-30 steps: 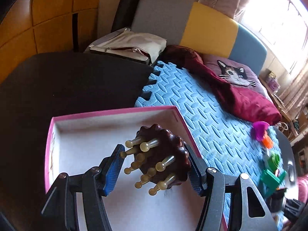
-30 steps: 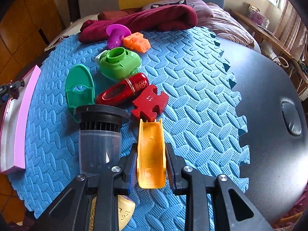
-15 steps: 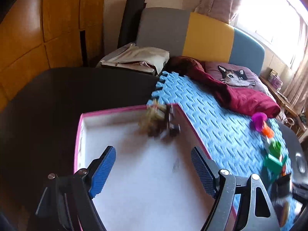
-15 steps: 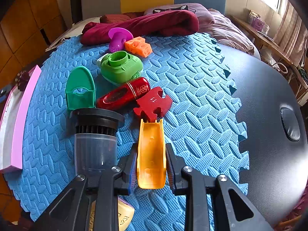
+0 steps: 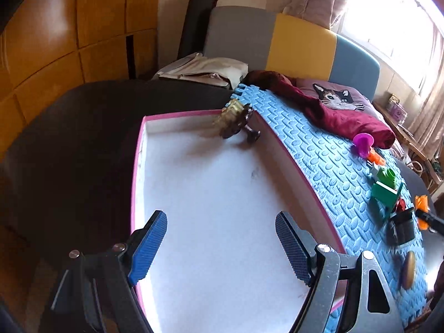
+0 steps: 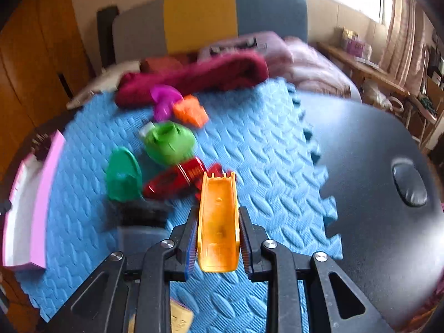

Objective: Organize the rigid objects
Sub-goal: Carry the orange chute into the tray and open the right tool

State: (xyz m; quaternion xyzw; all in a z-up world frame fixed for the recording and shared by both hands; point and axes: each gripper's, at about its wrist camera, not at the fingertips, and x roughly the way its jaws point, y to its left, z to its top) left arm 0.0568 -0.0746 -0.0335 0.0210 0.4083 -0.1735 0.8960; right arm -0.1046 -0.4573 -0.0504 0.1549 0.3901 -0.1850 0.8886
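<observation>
My left gripper (image 5: 222, 238) hangs open over the near end of the pink-rimmed white box (image 5: 211, 194), nothing between its blue pads. A brown wooden massager with pale pegs (image 5: 236, 122) lies in the box's far corner. My right gripper (image 6: 218, 230) is shut on an orange plastic chute (image 6: 218, 216), lifted above the blue foam mat (image 6: 263, 149). Beyond it on the mat lie a red bottle (image 6: 174, 179), a dark green arch piece (image 6: 122, 174), a light green round piece (image 6: 169, 141), an orange block (image 6: 191, 111) and a magenta piece (image 6: 163, 100).
A black-capped clear cup (image 6: 141, 222) stands left of the right fingers. A maroon cloth (image 6: 194, 77) lies along the mat's far edge. The dark table (image 6: 374, 180) extends right, with a sofa (image 5: 277, 41) behind. A yellow piece (image 6: 180, 319) lies under the right gripper.
The left gripper let go of the wooden massager, which now lies in the box's far corner, and drew back toward the near end. The right gripper lifted the orange chute off the mat.
</observation>
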